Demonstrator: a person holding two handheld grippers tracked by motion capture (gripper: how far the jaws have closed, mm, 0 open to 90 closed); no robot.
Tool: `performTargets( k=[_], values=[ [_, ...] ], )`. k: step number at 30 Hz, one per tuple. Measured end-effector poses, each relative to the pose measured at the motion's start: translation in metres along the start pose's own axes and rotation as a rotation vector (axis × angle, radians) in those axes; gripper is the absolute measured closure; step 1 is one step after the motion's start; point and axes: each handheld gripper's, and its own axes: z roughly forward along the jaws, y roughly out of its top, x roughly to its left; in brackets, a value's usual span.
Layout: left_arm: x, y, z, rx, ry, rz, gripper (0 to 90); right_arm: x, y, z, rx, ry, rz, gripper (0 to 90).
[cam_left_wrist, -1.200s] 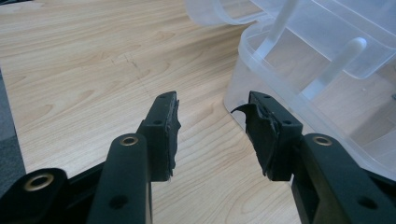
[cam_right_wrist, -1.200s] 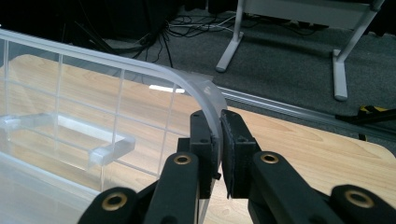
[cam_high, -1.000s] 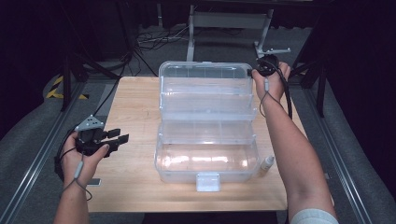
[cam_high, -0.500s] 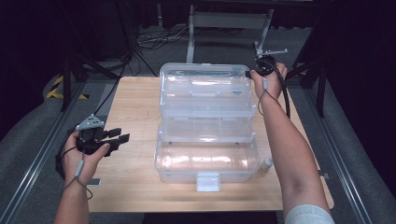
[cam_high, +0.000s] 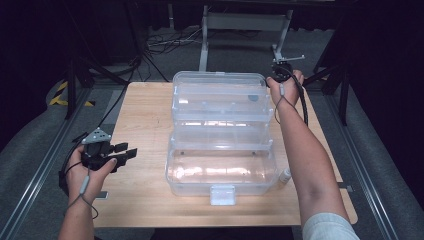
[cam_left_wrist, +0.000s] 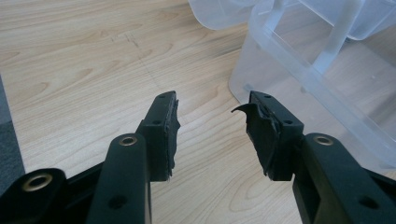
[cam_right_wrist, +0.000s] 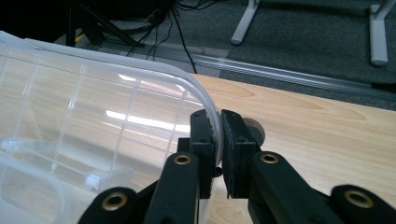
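Note:
A clear plastic tiered storage box stands open in the middle of the wooden table, its lid swung to the far side. My right gripper is at the lid's far right corner. In the right gripper view the right gripper is shut on the lid's curved rim. My left gripper hovers over the table to the left of the box. The left gripper stands open with nothing between its jaws, pointing at the box's lower corner.
A small white bottle stands on the table by the box's near right corner. The box's white latch faces the front edge. Bare wood lies left of the box. Metal stands and cables are on the floor beyond.
My right gripper, holding the lid's corner, has shifted very slightly. The left gripper has stayed in place and open.

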Motion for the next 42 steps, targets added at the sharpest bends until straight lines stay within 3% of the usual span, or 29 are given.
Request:
performTargets(
  k=[24,35,42],
  values=[
    [0.002,0.003,0.004,0.003,-0.015,0.005,54.1,-0.005,-0.013,0.018,0.007,0.007,0.052,83.8],
    [0.003,0.002,0.004,0.006,-0.019,0.001,54.1,-0.005,-0.015,0.023,0.02,0.001,0.043,83.2],
    [0.003,0.003,0.007,0.006,-0.02,0.001,54.0,-0.008,-0.015,0.019,0.023,0.0,0.007,81.9]
  ],
)
